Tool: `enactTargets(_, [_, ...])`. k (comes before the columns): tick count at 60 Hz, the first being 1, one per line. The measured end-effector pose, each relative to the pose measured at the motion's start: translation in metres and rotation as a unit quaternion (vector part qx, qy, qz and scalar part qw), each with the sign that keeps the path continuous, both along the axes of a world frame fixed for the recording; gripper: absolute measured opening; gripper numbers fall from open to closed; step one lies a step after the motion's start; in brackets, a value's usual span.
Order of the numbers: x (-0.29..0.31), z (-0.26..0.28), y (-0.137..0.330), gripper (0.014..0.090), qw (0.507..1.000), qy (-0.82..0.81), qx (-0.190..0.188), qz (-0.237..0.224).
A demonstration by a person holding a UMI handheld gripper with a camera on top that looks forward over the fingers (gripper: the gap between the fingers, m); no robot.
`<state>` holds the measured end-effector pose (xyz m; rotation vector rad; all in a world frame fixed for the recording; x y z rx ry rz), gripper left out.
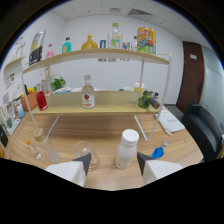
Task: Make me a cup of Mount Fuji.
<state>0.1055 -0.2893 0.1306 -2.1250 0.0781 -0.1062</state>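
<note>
My gripper is open, and only its two fingertips show low over the wooden table. A white bottle with a white cap stands upright just ahead, between the fingers and nearer the right one, with a gap on each side. A clear stemmed glass stands just ahead of the left finger. On the lower shelf beyond is a clear bottle with a red label.
A two-level wooden shelf spans the back of the table, with several bottles and a colourful carton on top. A red bottle and greenery are on the lower level. A small glass stands left. A blue object, papers and a black chair are right.
</note>
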Motion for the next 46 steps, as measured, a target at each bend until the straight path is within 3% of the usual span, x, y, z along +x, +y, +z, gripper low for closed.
enactTargets(11, [-0.039,0.012,-0.024,0.0858,1.0,0.021,-0.015,-0.017])
enactTargets(46, [-0.088,0.01,-0.036,0.0858,0.999,-0.01,-0.037,0.02])
